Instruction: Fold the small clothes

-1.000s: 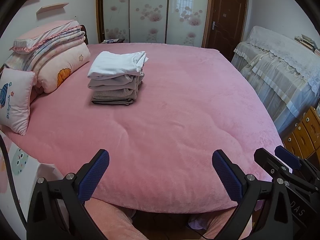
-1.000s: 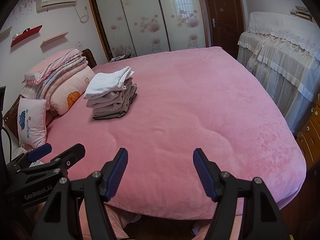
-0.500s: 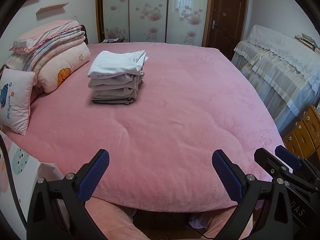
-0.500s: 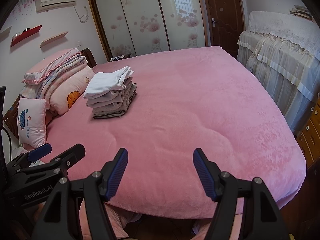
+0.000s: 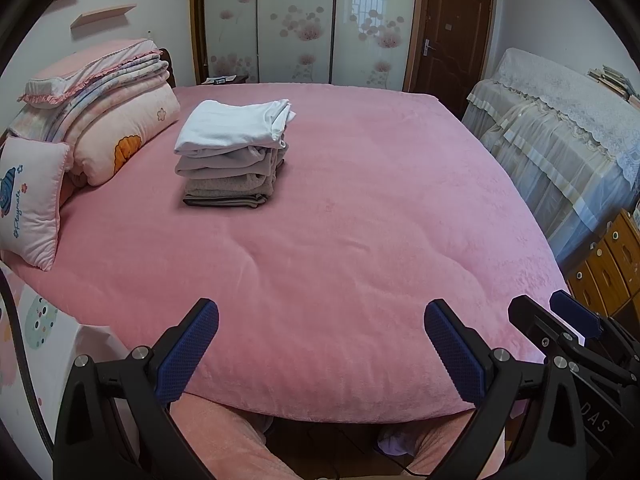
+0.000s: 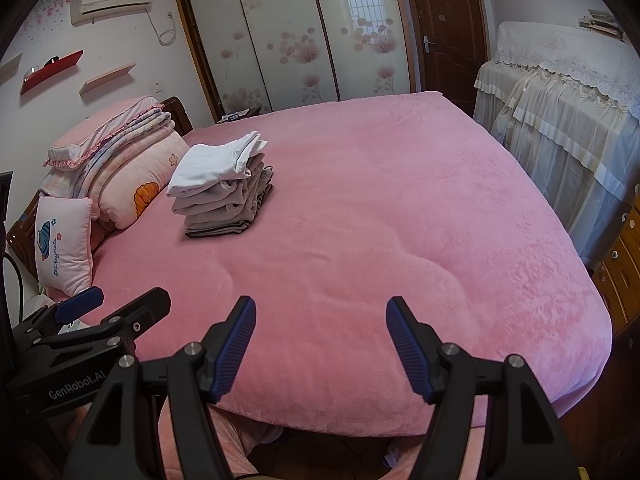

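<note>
While you hold both tongs low at the near edge of the bed point(image 5: 340, 220), nothing sits between either pair of jaws. Your left gripper point(image 5: 320, 344) stands wide open at the bottom of its frame, its blue pads point(image 5: 188, 352) ribbed with a fine dotted grip, mounted on black angular arms with silver bolts. Your right gripper point(image 6: 320, 344) is also spread, a little narrower, its pads point(image 6: 236, 348) lined with cross ridges, and it holds nothing.

The stack point(image 5: 234, 152) of folded clothes lies in the upper left of both frames, on the bed's far left part, near the pillows point(image 5: 108, 120). Its top piece is smooth white cotton, folded into a rough rectangle with the loose corners pointing right; under it sit pale grey layers, then a nubbier grey-brown knit, then a thin dark striped piece at the base. In the right view the stack point(image 6: 222, 188) leans slightly, with its upper layers overhanging to the left.

The bed cover is plush pink fleece with soft creases across the middle. A small square cushion point(image 5: 30, 200) with a printed figure stands at the far left.

Compared with a second ago, nothing has shifted: both grippers, their spread and the stack match.
</note>
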Available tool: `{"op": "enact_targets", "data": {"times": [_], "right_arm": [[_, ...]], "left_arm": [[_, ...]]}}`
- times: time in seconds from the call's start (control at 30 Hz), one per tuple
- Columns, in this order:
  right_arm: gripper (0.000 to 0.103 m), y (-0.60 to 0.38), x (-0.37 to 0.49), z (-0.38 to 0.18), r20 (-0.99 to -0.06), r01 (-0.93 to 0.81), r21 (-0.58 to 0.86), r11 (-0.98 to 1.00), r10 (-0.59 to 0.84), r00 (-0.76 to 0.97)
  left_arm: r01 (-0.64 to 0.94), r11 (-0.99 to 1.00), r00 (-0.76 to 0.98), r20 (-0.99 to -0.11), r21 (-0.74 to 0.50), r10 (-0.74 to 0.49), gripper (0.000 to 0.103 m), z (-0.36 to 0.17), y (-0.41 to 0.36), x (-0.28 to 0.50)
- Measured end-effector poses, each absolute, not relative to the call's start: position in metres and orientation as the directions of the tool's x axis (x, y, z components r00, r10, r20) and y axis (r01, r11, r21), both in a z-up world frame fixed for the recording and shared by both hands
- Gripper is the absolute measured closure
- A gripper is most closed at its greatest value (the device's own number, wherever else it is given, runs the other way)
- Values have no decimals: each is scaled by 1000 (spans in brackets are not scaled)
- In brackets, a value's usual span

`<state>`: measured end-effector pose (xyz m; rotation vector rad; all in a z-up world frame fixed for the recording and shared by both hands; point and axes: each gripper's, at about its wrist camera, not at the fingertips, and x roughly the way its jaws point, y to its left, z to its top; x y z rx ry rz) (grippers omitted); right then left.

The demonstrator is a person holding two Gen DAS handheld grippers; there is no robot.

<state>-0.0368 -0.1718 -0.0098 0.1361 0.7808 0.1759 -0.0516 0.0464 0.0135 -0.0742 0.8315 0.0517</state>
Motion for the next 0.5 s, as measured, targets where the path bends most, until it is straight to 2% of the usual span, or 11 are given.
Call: {"op": "enact_targets", "data": {"times": [0.5], "right_arm": [[35,-178,-41,-16,-693,-93,174,980,189,695]], "left_arm": [[-61,997,658,-753,-52,1,1,11,49,-46]]}}
